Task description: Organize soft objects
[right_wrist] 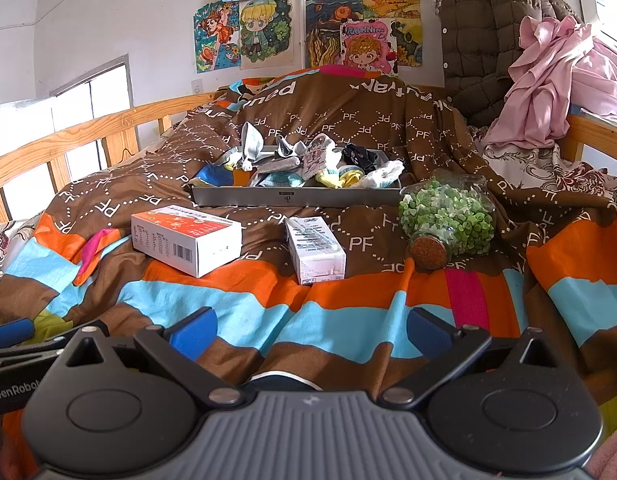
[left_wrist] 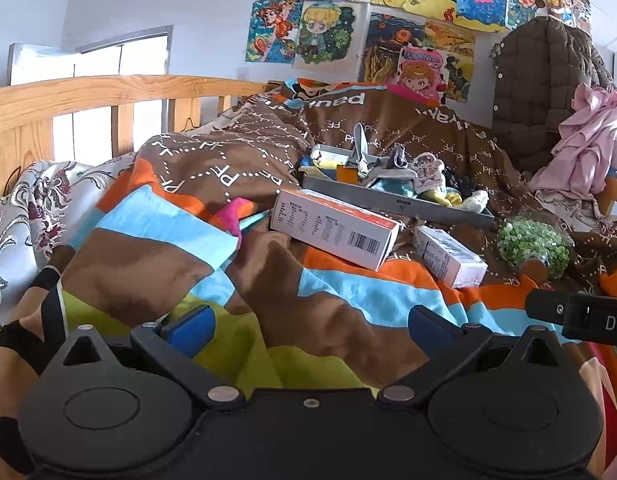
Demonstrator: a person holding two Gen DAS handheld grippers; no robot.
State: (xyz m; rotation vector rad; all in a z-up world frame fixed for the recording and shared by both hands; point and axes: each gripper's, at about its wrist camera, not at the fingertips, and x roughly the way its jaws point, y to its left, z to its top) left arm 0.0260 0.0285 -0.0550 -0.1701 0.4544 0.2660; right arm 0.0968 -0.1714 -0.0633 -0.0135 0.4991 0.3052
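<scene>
1. The right gripper (right_wrist: 310, 330) hovers low over the striped quilt (right_wrist: 268, 312); its blue pads stand wide apart and hold nothing.
2. The left gripper (left_wrist: 310, 326) is also spread apart and empty.
3. The pile of socks (right_wrist: 308, 164) lies in the grey tray (right_wrist: 296, 196), at 12 o'clock from the right gripper and about 1 o'clock from the left one.
4. The tray's long axis runs from 9 to 3 o'clock.
5. I judge the right gripper faces the tray more squarely, but two boxes (right_wrist: 186, 240) and a cork-stoppered jar (right_wrist: 448, 220) lie between them.
</scene>
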